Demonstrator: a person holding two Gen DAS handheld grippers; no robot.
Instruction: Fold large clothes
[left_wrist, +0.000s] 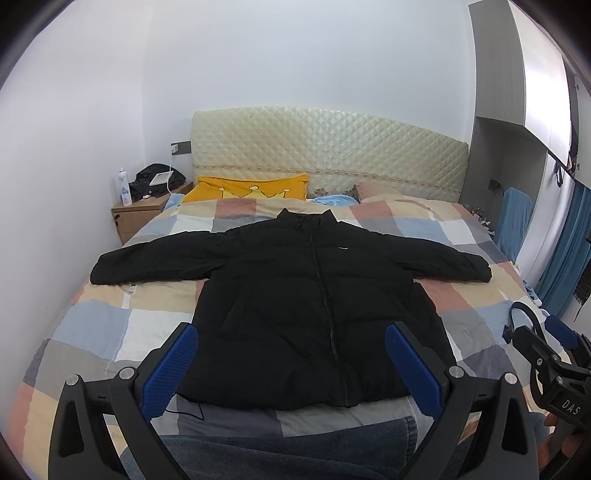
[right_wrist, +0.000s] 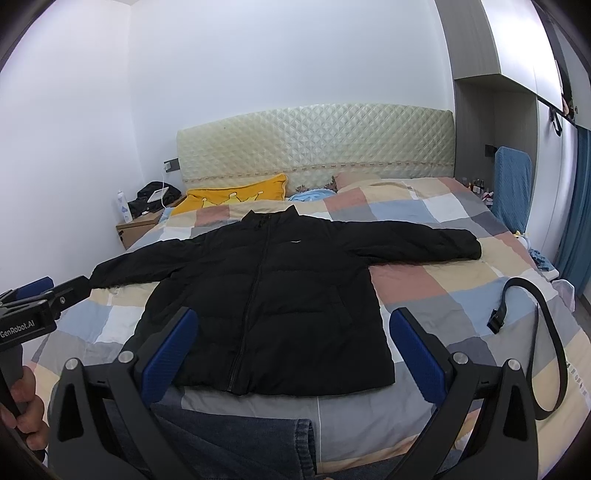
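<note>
The black jacket (left_wrist: 314, 314) lay flat at frame centre on the bed (left_wrist: 110, 332), sleeves spread, while the left tool (left_wrist: 291, 362) and right tool (right_wrist: 291, 354) stood spread wide, empty, over its lower hem, bare quilt on both sides.

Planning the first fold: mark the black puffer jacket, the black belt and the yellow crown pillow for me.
black puffer jacket (right_wrist: 295, 295), right wrist view, on the chest panel beside the zip.
black belt (right_wrist: 550, 332), right wrist view, on the strap's curve.
yellow crown pillow (left_wrist: 236, 188), left wrist view, on its front face.
</note>
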